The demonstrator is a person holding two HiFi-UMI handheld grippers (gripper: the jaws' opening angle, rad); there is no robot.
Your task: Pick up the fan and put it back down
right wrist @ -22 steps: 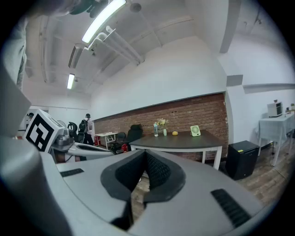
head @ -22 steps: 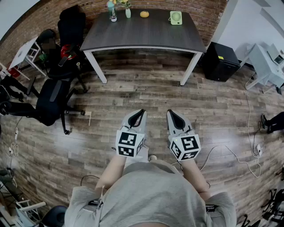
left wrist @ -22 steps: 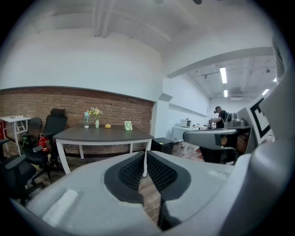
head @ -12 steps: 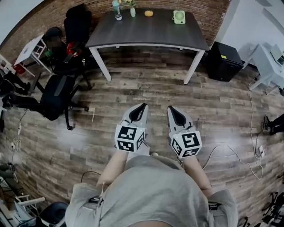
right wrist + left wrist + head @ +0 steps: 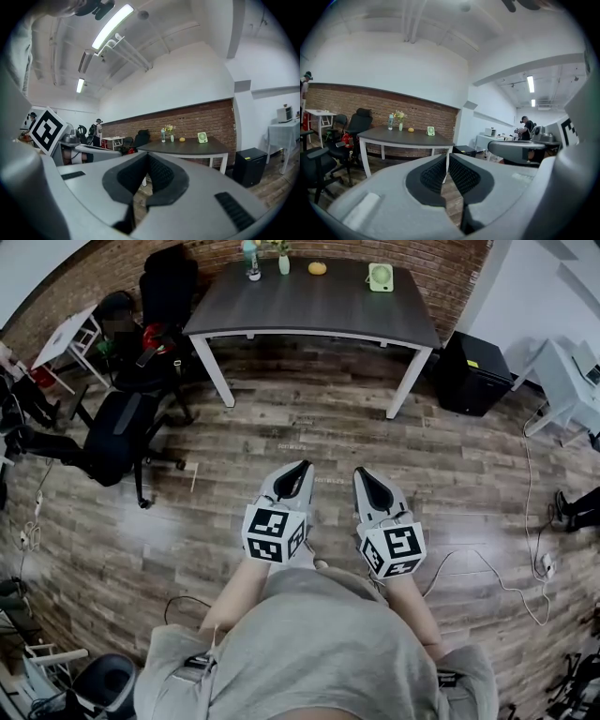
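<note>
Currently left tool (image 5: 296, 468) closed, empty; right tool (image 5: 361, 474) likewise. Both over floor, well apart from tabletop (image 5: 309, 310). Fan (image 5: 380, 277) upright near far right corner. Risk: approach with jaws closed likely topples fan or pushes it off far edge.

Pale green fan (image 5: 380, 277) stands, seemingly upright, on the dark table (image 5: 309, 313).

Both grippers are held out in front, side by side. The left gripper (image 5: 300, 468) sits at 11 o'clock from the belly and the right gripper (image 5: 360, 474) at 1 o'clock. Both tips point to 12 o'clock. Each one's jaws are pressed together and empty. The left arm (image 5: 236, 594) and right arm (image 5: 414, 607) stay bent, close in.
</note>
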